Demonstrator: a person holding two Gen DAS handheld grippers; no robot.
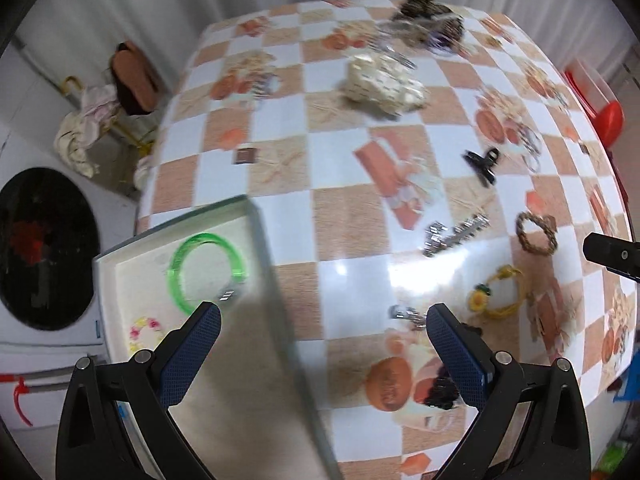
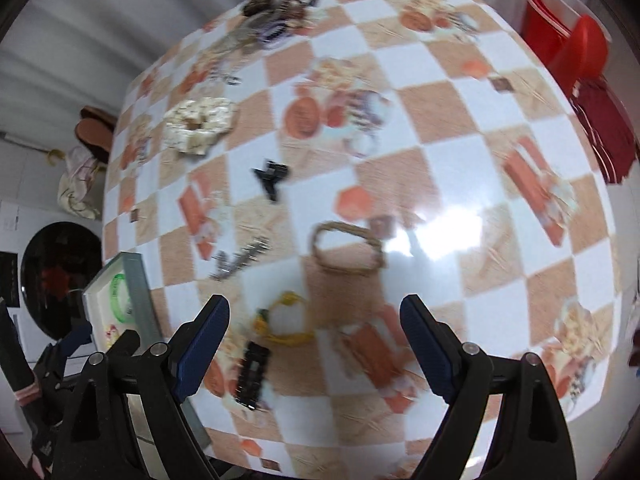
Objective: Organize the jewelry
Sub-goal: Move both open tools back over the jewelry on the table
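A white tray (image 1: 256,216) sits at the table's left edge and holds a green bangle (image 1: 208,272) and a flower bracelet (image 1: 146,332). My left gripper (image 1: 322,320) is open and empty, over the tray's right rim. My right gripper (image 2: 314,312) is open and empty above a yellow flower bracelet (image 2: 286,322) and a woven straw bracelet (image 2: 346,248). The yellow bracelet (image 1: 496,292) and straw bracelet (image 1: 536,234) also show in the left wrist view. A silver hair clip (image 1: 456,232), a black claw clip (image 1: 484,164) and a black comb clip (image 2: 252,376) lie loose.
A checkered tablecloth (image 1: 352,216) covers the table. A cream scrunchie (image 1: 380,80) and a dark pile of accessories (image 1: 428,20) lie at the far side. Red plastic containers (image 2: 576,36) stand beyond the right edge. A washing machine (image 1: 44,248) is left of the table.
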